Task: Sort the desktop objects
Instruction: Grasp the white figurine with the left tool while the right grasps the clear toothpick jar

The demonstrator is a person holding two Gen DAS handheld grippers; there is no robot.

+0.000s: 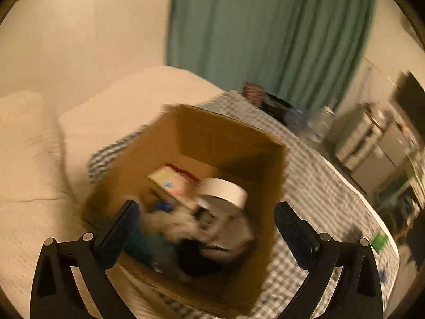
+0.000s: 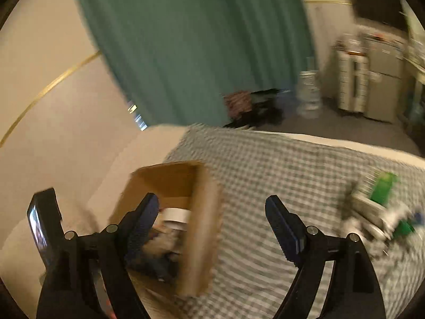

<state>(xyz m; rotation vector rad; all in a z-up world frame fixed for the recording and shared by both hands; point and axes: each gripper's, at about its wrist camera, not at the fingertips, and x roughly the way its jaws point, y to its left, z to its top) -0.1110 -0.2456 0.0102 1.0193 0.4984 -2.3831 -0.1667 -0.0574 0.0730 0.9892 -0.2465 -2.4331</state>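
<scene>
The cardboard box [image 1: 186, 199] sits on a checked cloth [image 1: 318, 199] over what looks like a bed, and it serves as the landmark here. The left claw [image 1: 207, 228] hangs above the box's open top, released, its fingers spread wide with nothing between them. Inside the box lie a white tape roll [image 1: 225, 194], a small printed carton [image 1: 170, 183] behind it, some pale crumpled material and a dark item near the front wall; blur hides what those last two are.

The right claw [image 2: 212, 228] is also released and empty, set over the box's right wall and angled toward the cloth to the right of the box. Well to the right of the box, unsorted things remain: a green packet [image 2: 382, 188] on a pale box, and smaller green and blue bits too smeared to name.

Judging from this, sorting is partly done. Risks: both claws crowd the same box, so they could knock together or clip a wall and shove the light carton across the soft cloth. The tape roll leans on other items and may roll. Fast motion blurs both views, which makes the reach toward the green packet easy to misjudge.
</scene>
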